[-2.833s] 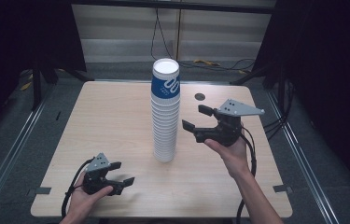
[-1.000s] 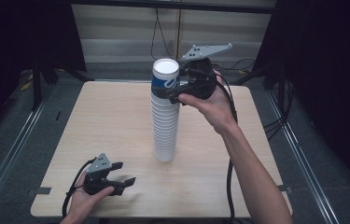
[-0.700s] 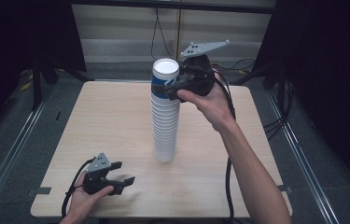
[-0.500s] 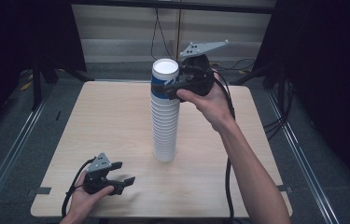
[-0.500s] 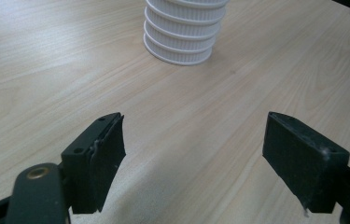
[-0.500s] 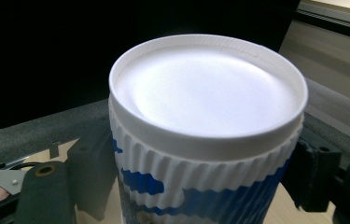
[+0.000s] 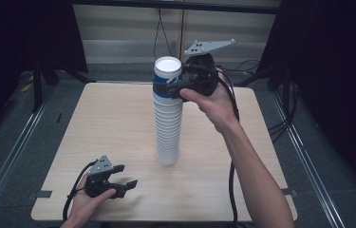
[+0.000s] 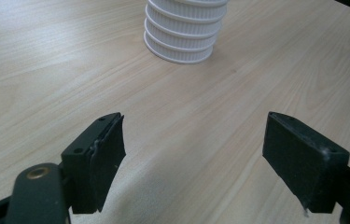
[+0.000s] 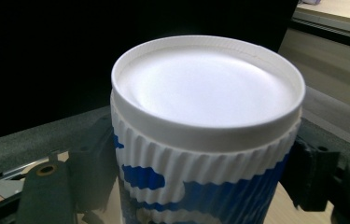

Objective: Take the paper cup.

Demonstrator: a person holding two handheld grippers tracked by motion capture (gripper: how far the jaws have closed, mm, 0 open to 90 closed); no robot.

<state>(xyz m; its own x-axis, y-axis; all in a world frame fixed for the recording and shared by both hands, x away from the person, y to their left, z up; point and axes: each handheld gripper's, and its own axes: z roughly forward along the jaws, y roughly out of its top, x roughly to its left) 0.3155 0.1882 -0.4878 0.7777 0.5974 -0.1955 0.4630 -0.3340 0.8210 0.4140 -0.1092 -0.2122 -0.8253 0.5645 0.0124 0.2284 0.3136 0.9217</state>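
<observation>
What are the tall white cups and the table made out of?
The cups look like white foam or ribbed paper, I can't tell which: matte, with fine ridges, blue print on the top one. The table looks like light wood or wood-look laminate, smooth with grain lines.

The right gripper (image 9: 200,186) has its two black jaws pressed against either side of the white-and-blue ribbed cup (image 9: 205,135), rim facing up.
</observation>
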